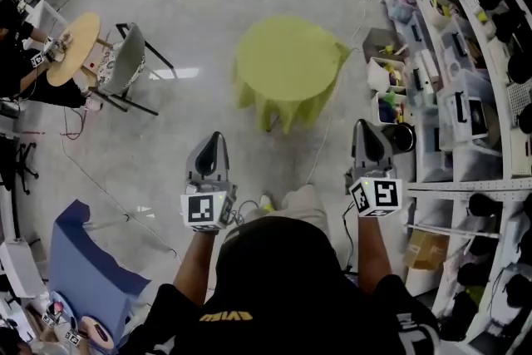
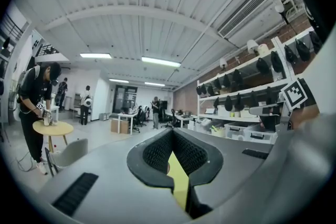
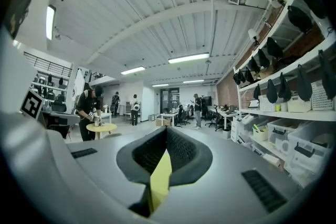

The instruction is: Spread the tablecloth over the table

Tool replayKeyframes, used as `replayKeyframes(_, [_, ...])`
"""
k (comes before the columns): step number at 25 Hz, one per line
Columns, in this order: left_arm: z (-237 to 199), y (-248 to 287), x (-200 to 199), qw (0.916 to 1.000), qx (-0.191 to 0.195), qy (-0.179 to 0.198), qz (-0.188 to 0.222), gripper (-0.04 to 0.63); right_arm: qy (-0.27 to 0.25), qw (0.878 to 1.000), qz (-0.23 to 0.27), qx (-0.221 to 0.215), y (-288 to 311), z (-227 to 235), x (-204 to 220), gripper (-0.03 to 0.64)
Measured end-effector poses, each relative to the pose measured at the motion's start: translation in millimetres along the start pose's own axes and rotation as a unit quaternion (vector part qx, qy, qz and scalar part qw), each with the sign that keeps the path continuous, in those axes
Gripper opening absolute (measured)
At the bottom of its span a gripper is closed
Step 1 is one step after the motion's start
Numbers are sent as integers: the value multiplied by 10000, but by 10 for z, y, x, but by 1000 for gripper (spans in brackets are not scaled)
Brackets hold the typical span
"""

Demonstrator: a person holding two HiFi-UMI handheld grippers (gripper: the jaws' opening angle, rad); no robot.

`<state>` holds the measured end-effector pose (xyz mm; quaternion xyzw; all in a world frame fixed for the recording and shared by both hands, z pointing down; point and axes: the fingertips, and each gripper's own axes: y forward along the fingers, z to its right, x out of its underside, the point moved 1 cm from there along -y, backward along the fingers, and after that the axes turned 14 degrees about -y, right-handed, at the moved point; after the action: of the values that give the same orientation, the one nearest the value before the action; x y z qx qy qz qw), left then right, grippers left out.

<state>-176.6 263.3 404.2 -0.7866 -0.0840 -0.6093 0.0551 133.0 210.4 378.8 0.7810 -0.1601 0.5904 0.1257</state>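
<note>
While the yellow-green tablecloth (image 1: 287,62) hangs draped far ahead, you hold the left gripper (image 1: 214,139) and right gripper (image 1: 365,129) near you, fingers together, empty.

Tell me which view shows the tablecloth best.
The head view: the whole tablecloth shows there from above, with its round top and its folds hanging down at the edge. The left gripper view and the right gripper view each give only a narrow yellow sliver of it, low between the jaws.
</note>
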Motion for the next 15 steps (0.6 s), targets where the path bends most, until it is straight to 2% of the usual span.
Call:
replayKeyframes(3, [53,12,54,9999,133,-103,-15,17,-84,9999,-70,101,-133,35,26,0])
replayKeyframes(9, [85,-4,12,9997,243,-13,6,17,-123,9998,-71,119,-176,-52,-21,1])
replayKeyframes(15, [269,-62,40,9990,370,239,-76,17,-192,9998,41,52,-231,-42,-91,0])
